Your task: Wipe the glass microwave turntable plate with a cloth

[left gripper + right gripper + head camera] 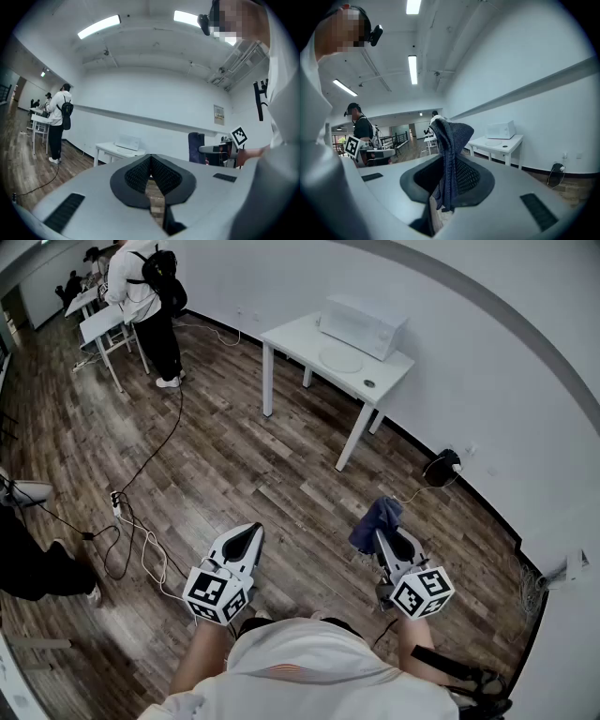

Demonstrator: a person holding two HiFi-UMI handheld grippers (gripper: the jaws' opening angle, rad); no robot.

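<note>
1. The wooden floor [234, 456] takes up most of the head view, and a wide stretch of it lies between me and the white table [291, 337] against the far wall. I judge this to be the approach: wiping has not begun.
2. A white microwave [364, 326] stands on the table with its door shut.
3. The glass plate [340, 359] lies on the tabletop just in front of the microwave, well apart from both grippers. In the right gripper view the plate [493, 142] is only a pale disc.
4. The left gripper [247, 542] is held low in front of me. In its own view the left gripper [151, 159] has its jaws pressed together at the tips, with nothing between them.
5. The right gripper [388, 536] is clenched on the dark blue cloth [374, 522]. In its own view the cloth [451, 136] rises in a bunch above the jaws and a tail hangs below.
6. The next move calls for walking up to the table and lowering the bunched cloth flat onto the plate. The left jaws would need to open if they are to steady the rim.
7. Hard to make out:
   - Glass on white gives little contrast, so I cannot tell whether the plate is dirty.
   - A small dark ring [369, 383] near the table corner is too small to name.
   - How deeply the cloth sits in the jaws is hidden.
</note>
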